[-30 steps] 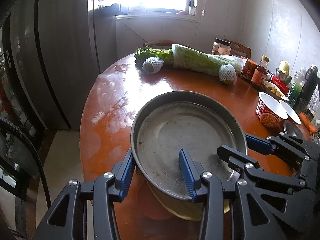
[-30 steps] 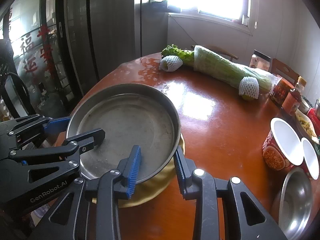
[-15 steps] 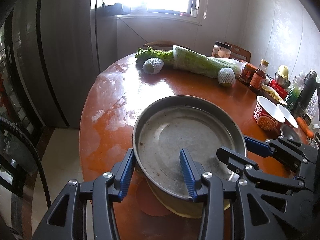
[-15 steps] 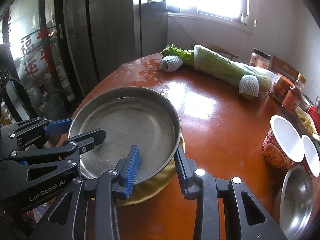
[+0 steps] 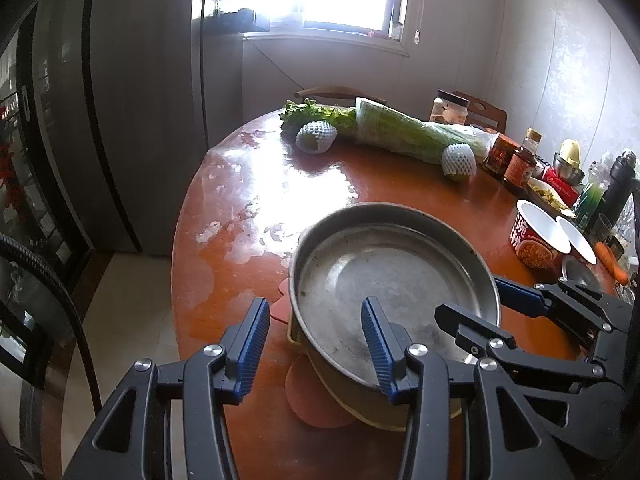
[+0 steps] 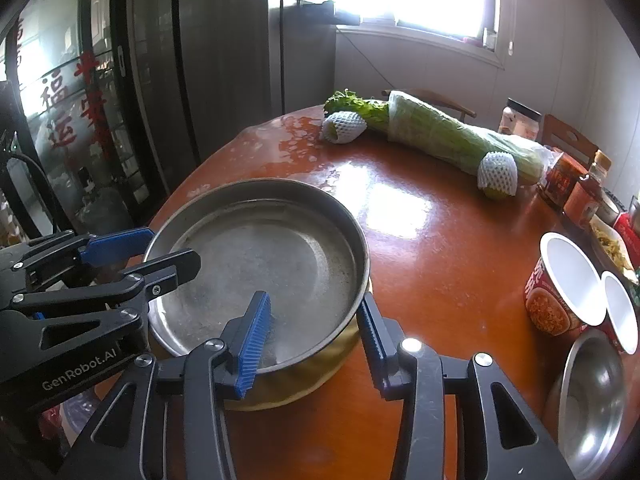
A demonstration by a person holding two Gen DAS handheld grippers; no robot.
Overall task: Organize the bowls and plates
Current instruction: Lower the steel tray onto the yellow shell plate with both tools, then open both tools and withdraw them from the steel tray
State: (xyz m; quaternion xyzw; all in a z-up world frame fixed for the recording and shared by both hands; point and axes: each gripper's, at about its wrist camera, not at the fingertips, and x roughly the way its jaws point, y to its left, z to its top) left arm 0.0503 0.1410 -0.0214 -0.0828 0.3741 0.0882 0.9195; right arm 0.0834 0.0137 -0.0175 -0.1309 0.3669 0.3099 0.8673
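Left gripper (image 5: 316, 338): jaws held wide apart, straddling the near-left rim of the metal pan (image 5: 394, 276). One blue-padded finger is seen inside the pan, the other outside it, clear of the wall; nothing is clamped.

Right gripper (image 6: 316, 330): jaws likewise spread wide across the pan's near-right rim. The inner finger lies over the pan floor; the outer finger stands just beside the outer wall. Contact with the wall cannot be judged; no grip is closed.

Metal pan: round, shallow, grey, empty, placed directly ahead of both tools. It is seated on a yellow dish (image 6: 296, 380), whose edge shows beneath it.

Table (image 6: 440, 240): round, glossy red-brown; the stack is set close to its near edge.

Right of the right gripper: a steel bowl (image 6: 592, 404) beside it, and ahead of that two red paper cups (image 6: 560, 280) tilted against each other.

Far ahead: a wrapped bundle of greens (image 6: 448, 136) laid across the table, with two foam-netted fruits (image 6: 496, 174) beside it.

Far right: jars and bottles (image 5: 520, 160) grouped along the table's edge.
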